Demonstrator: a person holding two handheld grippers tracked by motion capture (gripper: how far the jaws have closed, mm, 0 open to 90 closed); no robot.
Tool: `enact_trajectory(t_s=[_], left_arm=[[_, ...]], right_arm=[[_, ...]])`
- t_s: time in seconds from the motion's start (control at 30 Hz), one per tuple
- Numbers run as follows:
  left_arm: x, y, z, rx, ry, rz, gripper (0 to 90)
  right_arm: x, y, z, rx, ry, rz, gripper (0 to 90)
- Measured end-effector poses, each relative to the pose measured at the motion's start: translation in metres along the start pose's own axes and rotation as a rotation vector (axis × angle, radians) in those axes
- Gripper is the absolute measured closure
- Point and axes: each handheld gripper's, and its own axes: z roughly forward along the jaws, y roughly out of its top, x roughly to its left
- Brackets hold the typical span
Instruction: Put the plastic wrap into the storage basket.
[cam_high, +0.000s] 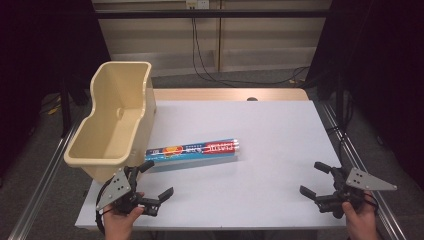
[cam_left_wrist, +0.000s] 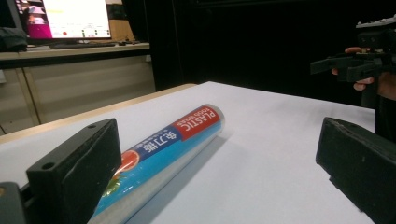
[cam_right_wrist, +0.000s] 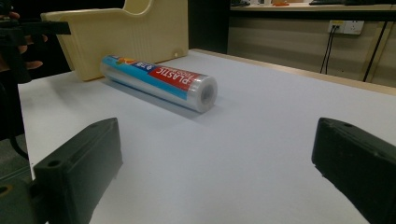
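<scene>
High view: a white desk (cam_high: 270, 150) is seen from above, and a roll of plastic food wrap (cam_high: 194, 149) is laid flat on it, a little left of the middle. The roll is wrapped in blue and red, with the word PLASTIC printed on the red part. Its left end is placed just beside a cream plastic bin (cam_high: 114, 120), which is set at the left edge of the desk with its open side up. The left tongs (cam_high: 156, 182) are held in a hand (cam_high: 119, 222) at the near left corner of the desk, close to the left end of the roll, and their two black jaws are spread wide with nothing between them. The right tongs (cam_high: 314, 179) are held in the other hand (cam_high: 361, 220) at the near right corner, well apart from the roll, and their jaws are also spread wide and nothing is gripped. In the left gripper view, the roll (cam_left_wrist: 159, 158) is seen lying near the left jaw, but it is not pinched, and the right tongs (cam_left_wrist: 348, 65) are seen far off at the top right. In the right gripper view, the roll (cam_right_wrist: 159, 81) is seen farther away on the desk, in front of the bin (cam_right_wrist: 126, 35), and bare desk is seen between the two jaws.
</scene>
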Motion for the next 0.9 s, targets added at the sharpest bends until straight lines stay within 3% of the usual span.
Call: enact_trajectory(t_s=[0.43,0.9], left_arm=[[-0.001,0.008,0.025,0.050,-0.024,0.019,0.0],[0.005,0.014,0.055,0.055,-0.025,-0.002,0.0]], right_arm=[[0.002,-0.001,0.002,0.014,0.012,-0.013,1.5],[0.003,-0.003,0.000,0.024,0.010,-0.023,1.4]])
